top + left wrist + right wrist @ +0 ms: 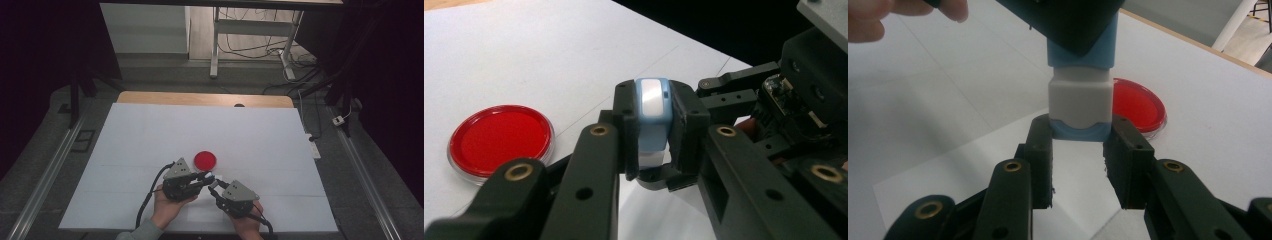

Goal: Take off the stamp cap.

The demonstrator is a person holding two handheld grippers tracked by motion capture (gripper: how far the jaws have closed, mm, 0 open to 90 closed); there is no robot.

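Observation:
A small light-blue and white block (652, 107) hangs just above the white table sheet (150, 135), held between both grippers. My left gripper (651, 131) is shut on its upper blue part. In the right gripper view, the block (1080, 97) stands upright, and my right gripper (1080, 134) has its jaws pressed against the sides of the lower blue end. In the high view the two grippers (206, 177) (215, 184) meet tip to tip at the block (210, 175). A red round dish (205, 160) lies flat just beyond them.
The sheet covers a wooden table whose far edge (205, 98) is bare. The person's hands (167, 207) hold the grippers near the front edge. On the floor beyond stand table legs (215, 45) and loose cables (280, 50).

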